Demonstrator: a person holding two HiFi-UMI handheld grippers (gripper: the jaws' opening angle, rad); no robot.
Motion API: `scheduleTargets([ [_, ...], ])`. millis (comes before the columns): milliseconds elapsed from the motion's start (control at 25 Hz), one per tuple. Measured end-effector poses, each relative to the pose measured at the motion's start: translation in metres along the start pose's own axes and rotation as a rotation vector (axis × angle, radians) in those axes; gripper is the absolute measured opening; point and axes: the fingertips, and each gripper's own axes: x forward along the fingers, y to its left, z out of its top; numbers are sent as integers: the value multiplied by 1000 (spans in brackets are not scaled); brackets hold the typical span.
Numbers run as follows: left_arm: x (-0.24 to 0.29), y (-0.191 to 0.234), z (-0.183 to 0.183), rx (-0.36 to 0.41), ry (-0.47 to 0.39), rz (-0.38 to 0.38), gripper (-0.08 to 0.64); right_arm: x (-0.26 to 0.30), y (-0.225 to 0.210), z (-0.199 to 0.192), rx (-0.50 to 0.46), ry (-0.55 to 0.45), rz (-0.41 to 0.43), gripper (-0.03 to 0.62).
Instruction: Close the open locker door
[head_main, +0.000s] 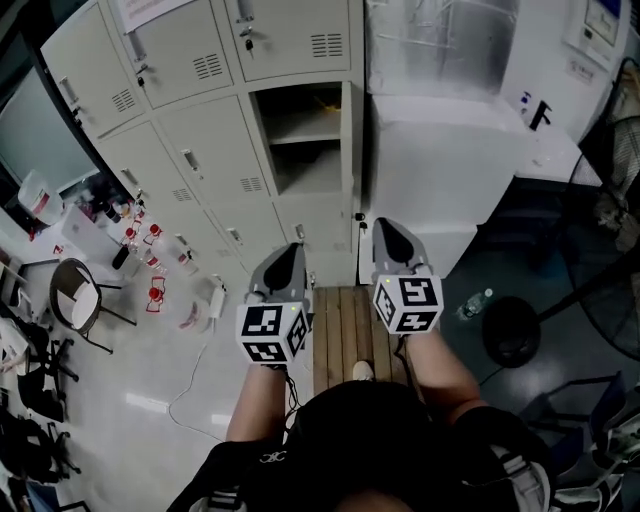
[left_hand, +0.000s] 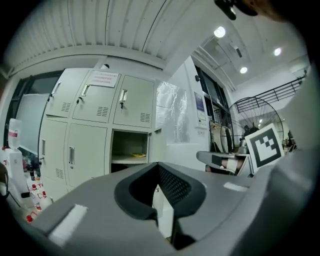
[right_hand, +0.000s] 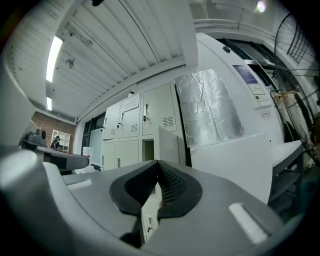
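The bank of grey lockers stands ahead of me. One compartment is open, and its door swings out to the right, seen edge-on. In the left gripper view a shelf with something yellow shows inside the open compartment, with the door beside it. The right gripper view shows the door from its outer side. My left gripper and right gripper are both shut and empty. They are held side by side, short of the lockers and below the open door.
I stand on a wooden slatted platform. A large white cabinet sits right of the open door. A water bottle and a round fan base are on the dark floor at right. A chair and red-capped bottles are at left.
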Motion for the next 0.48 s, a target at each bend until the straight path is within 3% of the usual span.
scheduleTargets([
  [360, 65, 16, 10, -10, -4, 26, 0, 58, -28, -3, 2, 33, 72, 12],
  [480, 71, 21, 7, -8, 9, 19, 0, 62, -21, -6, 14, 14, 155, 14],
])
